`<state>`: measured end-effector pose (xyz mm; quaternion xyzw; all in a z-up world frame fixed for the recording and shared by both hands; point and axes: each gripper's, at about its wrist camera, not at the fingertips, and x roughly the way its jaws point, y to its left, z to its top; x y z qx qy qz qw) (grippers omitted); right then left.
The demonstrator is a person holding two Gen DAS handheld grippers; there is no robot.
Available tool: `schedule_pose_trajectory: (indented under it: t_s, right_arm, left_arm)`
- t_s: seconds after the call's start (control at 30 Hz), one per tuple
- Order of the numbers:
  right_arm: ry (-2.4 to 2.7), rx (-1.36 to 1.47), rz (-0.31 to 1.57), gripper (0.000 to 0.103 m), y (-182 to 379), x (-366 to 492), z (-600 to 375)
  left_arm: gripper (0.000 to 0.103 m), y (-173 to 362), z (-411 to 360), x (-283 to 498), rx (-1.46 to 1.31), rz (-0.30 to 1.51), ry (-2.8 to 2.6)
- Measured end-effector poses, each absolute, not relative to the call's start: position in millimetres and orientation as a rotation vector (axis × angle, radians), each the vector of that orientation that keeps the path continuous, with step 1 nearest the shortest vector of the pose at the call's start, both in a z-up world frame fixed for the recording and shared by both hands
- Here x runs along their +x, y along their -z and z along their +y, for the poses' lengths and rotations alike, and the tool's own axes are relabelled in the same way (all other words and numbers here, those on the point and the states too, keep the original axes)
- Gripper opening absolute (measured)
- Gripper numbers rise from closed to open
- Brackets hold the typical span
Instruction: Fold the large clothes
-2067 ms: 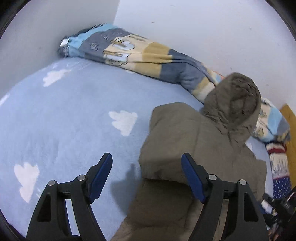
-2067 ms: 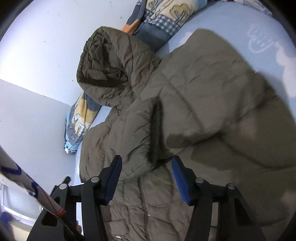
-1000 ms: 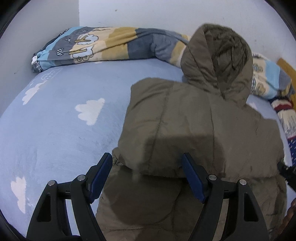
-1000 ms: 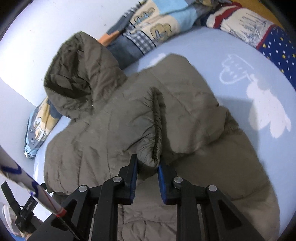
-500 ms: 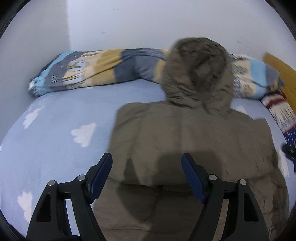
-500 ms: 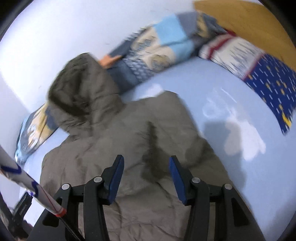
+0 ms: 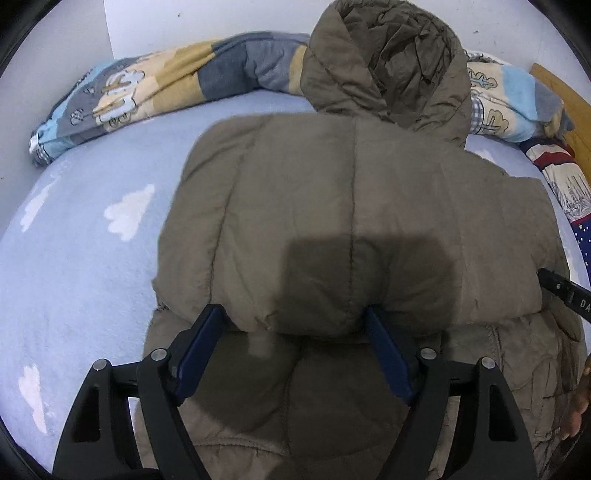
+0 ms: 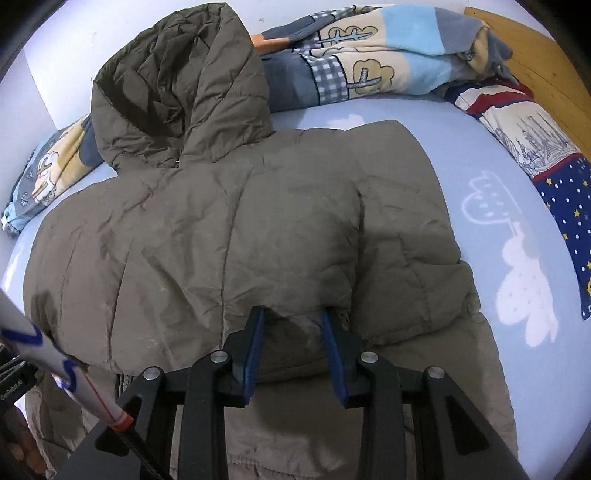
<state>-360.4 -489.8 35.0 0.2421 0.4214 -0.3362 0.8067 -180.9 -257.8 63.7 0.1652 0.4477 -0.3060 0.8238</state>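
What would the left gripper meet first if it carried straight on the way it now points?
Most likely the folded-over edge of the olive-brown padded hooded jacket, which lies between the left gripper's open blue fingers; depth is hard to judge.

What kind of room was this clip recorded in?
Most likely a bedroom: an olive hooded jacket lies on a bed's blue cloud-print sheet, with a rolled patchwork quilt along the white wall.
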Motion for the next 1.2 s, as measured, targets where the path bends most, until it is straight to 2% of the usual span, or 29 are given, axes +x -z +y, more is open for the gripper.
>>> schedule_pose_trajectory:
  t_s: [0.23,0.3,0.87,1.2]
  right_arm:
    - [0.698,0.542,0.801,0.035,-82.8,-369.6,-476.0]
    - [0.662,0.539,0.797,0.039,-92.0,-369.4,-466.2]
    - [0.568,0.493,0.906,0.043,-99.3,-389.9,-434.5]
    - [0.589,0.475,0.938,0.045,-106.9,-415.9,-425.8]
  left_arm:
    - [0.079,-116.3,-245.5,-198.4,0.239,0.855,0.712]
    - [0.079,-121.7,-246.7,-206.1,0.243,0.851,0.736]
    - [0.079,-125.9,-239.4,-239.2,0.342,0.823,0.751]
    - [0.079,-117.9,-212.0,-292.2,0.440,0.796,0.755]
